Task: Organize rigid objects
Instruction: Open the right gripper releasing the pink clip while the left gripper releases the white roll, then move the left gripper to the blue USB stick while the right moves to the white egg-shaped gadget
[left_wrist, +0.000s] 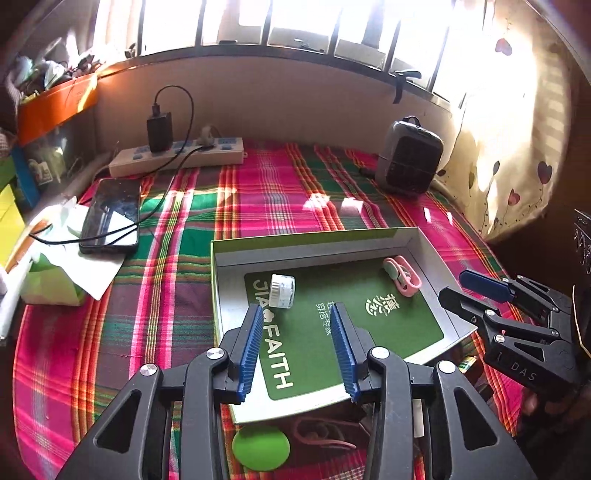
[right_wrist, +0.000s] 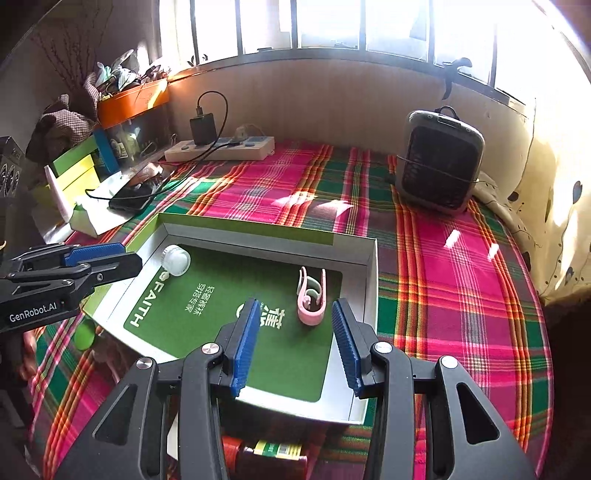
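A shallow box lid with a green bottom (left_wrist: 424, 243) (right_wrist: 354, 243) lies on the plaid cloth. In it lie a small white jar (left_wrist: 282, 290) (right_wrist: 176, 259) on its side and a pink clip (left_wrist: 402, 277) (right_wrist: 312, 300). My left gripper (left_wrist: 297, 314) is open and empty over the box's near left part. My right gripper (right_wrist: 293, 308) is open and empty over the near right part, close to the pink clip; it also shows in the left wrist view (left_wrist: 452, 286). Below the box's near edge lie a green round lid (left_wrist: 260, 446), a pink looped item (left_wrist: 325, 434) and a red bottle (right_wrist: 269, 456).
A power strip (left_wrist: 177, 157) with a charger, a phone (left_wrist: 110, 216) on tissues, and boxes stand at the back left. A small grey heater (left_wrist: 410, 158) (right_wrist: 439, 158) stands at the back right. A curtain (left_wrist: 517, 147) hangs at the right.
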